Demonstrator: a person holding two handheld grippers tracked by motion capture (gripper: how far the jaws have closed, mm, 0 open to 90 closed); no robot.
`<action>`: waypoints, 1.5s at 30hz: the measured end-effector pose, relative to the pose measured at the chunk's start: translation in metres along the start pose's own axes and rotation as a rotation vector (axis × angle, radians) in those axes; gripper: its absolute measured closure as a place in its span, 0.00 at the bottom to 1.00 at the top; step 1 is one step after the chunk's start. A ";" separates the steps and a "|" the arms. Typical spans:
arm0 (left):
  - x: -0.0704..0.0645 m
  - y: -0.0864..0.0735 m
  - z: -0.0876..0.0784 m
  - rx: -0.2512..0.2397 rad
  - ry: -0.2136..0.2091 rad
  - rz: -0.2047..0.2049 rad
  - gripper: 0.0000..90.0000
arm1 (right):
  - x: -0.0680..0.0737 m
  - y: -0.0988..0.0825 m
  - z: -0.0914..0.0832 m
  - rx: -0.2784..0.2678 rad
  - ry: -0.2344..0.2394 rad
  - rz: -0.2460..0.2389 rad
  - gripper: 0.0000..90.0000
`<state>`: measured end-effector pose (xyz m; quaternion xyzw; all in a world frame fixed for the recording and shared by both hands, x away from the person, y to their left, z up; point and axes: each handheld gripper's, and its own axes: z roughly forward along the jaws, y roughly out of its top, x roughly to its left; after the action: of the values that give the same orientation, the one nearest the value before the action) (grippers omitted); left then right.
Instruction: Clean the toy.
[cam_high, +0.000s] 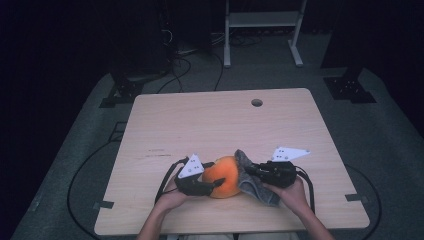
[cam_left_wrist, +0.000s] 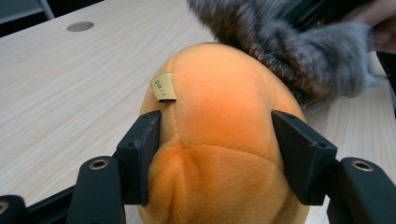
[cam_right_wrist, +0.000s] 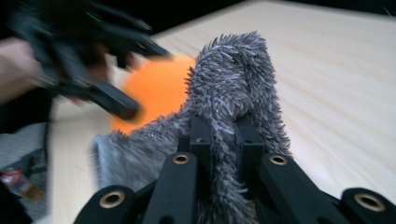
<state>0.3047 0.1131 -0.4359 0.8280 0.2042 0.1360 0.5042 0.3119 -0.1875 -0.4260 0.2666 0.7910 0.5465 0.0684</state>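
An orange plush toy lies near the table's front edge. My left gripper is shut on the plush toy, its jaws pressing both sides; a small tan tag is sewn on the toy's top. A grey shaggy cloth rests against the toy's right side. My right gripper is shut on the cloth, a fold pinched between its jaws, with the orange toy just beyond. The cloth drapes over the toy's far side in the left gripper view.
The light wooden table has a round cable hole near its far edge. Cables trail from both grippers off the front. A white metal frame stands on the floor behind the table.
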 end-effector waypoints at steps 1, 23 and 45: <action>0.001 -0.001 -0.001 -0.002 -0.002 -0.001 0.40 | 0.005 0.004 0.004 0.012 -0.009 -0.037 0.90; -0.011 0.005 0.004 0.021 -0.016 0.072 0.41 | -0.009 0.000 0.000 0.028 -0.015 0.025 0.90; -0.012 0.013 0.019 -0.011 -0.010 -0.040 0.19 | -0.001 0.002 -0.008 0.009 0.005 -0.006 0.90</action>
<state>0.3045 0.0877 -0.4333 0.8217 0.2175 0.1229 0.5122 0.3103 -0.1945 -0.4207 0.2634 0.7944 0.5432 0.0666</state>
